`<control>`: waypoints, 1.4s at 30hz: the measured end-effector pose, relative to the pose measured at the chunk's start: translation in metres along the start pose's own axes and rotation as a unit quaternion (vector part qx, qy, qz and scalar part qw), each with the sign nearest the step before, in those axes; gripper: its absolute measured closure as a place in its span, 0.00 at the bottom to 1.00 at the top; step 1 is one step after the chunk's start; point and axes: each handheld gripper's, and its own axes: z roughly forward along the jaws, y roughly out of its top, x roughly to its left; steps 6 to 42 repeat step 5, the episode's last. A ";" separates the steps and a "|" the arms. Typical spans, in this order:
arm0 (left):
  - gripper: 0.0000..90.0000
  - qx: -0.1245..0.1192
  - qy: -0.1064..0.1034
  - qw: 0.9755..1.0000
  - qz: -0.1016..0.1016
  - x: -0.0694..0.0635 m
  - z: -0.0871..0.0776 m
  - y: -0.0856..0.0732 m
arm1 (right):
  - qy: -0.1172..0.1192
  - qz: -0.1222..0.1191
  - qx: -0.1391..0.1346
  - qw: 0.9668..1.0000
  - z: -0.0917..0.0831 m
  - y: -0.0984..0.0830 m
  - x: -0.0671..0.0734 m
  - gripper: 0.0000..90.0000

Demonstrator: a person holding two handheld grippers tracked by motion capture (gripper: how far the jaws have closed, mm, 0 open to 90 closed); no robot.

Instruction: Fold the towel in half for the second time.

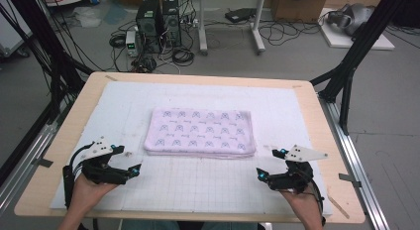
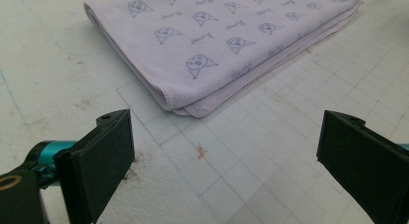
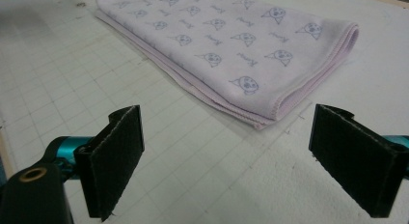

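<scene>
Towel (image 1: 200, 132), one, pale lilac with a dog-face print, lies folded at the centre of the white mat (image 1: 198, 185). Two grippers flank it: left gripper (image 1: 134, 170) at eight o'clock, right gripper (image 1: 261, 173) at four, each with jaws spread wide, holding nothing. Its layers can't be counted.

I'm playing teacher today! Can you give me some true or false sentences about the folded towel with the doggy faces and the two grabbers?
1. The towel lies folded flat on the white mat. True.
2. The left gripper is squeezing a corner of the towel. False: its jaws are open and short of the towel.
3. The right gripper is open. True.
4. The towel is plain green. False: it is pale pink with small dog faces.
5. Both grippers sit near the towel's near corners. True.
</scene>
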 end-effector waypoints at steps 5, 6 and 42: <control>0.07 0.000 -0.003 1.000 -0.003 0.000 0.001 -0.001 | 0.002 -0.001 -0.002 1.000 -0.001 -0.002 0.003 0.13; 0.07 0.000 -0.003 1.000 -0.003 0.000 0.001 -0.001 | 0.002 -0.001 -0.002 1.000 -0.001 -0.002 0.003 0.13; 0.07 0.000 -0.003 1.000 -0.003 0.000 0.001 -0.001 | 0.002 -0.001 -0.002 1.000 -0.001 -0.002 0.003 0.13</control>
